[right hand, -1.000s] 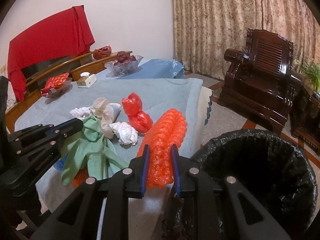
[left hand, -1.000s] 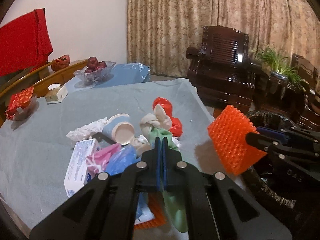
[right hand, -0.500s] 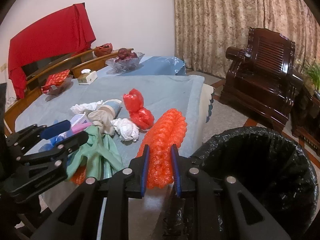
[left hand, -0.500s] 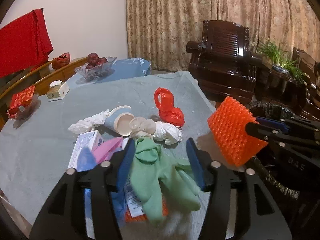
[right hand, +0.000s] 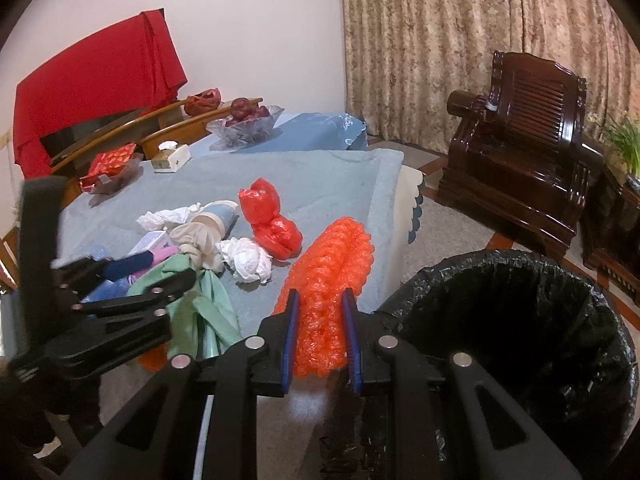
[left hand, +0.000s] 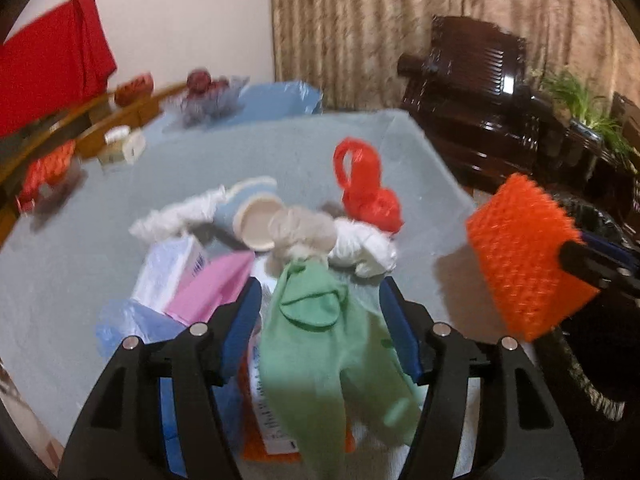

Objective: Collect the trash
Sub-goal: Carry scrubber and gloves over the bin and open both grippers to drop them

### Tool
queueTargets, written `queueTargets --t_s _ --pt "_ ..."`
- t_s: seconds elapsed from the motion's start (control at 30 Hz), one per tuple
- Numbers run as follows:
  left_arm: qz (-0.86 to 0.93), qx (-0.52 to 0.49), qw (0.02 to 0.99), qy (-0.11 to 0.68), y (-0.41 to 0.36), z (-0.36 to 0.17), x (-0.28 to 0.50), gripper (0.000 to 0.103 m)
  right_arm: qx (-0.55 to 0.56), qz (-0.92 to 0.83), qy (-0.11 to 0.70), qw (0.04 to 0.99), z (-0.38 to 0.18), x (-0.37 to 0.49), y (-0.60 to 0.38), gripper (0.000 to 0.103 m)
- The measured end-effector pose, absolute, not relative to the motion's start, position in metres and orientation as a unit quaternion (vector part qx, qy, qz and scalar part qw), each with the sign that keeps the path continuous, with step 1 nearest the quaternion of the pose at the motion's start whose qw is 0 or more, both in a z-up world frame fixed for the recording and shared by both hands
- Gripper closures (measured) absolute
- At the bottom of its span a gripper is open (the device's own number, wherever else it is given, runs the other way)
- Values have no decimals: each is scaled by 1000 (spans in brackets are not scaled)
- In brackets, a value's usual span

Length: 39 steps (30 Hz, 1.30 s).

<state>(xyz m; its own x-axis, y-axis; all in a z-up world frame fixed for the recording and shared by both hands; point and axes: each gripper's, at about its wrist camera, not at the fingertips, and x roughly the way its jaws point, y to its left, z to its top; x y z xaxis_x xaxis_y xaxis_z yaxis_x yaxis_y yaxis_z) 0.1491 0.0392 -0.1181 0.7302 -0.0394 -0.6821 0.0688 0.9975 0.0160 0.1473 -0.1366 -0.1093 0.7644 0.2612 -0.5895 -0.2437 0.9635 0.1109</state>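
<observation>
- Trash remains heaped near the table's (right hand: 328, 184) front edge; none of it can be seen in the bin (right hand: 520, 320), whose inside shows only dark liner, so the job looks barely begun.
- Leftmost, the left gripper (left hand: 320, 312) hangs with jaws spread and clear of the green cloth (left hand: 316, 320) that lies between them, gripping nothing.
- Behind it lie white paper (right hand: 246, 258), a blue cup (right hand: 218, 218), a pink packet (left hand: 212, 284) and a red bag (right hand: 268, 220), all still to collect.
- Right of the pile, the right gripper (right hand: 320, 332) is clenched on the orange mesh (right hand: 332, 272), held beyond the table's front corner beside the bin's rim.
- Dropping the mesh in seems the nearest step.
</observation>
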Motion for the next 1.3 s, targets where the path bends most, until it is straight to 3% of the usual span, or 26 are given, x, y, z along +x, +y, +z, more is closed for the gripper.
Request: queueTargets --t_s 0.03,0.13,0.3,0.83,1.3 --pt "-33 17 928 372 40 -122 152 59 14 134 316 939 -109 147 -137 82" --pt "-40 6 927 374 43 -127 153 75 15 130 315 940 -108 148 -139 82" --pt "-51 -2 937 346 44 -112 140 88 17 125 311 942 -106 146 -141 82" --pt "-162 -4 947 279 -18 -41 107 90 27 69 261 963 -68 109 -195 82" --pt "-287 50 911 294 -146 -66 116 90 57 -56 284 956 -89 68 -291 82"
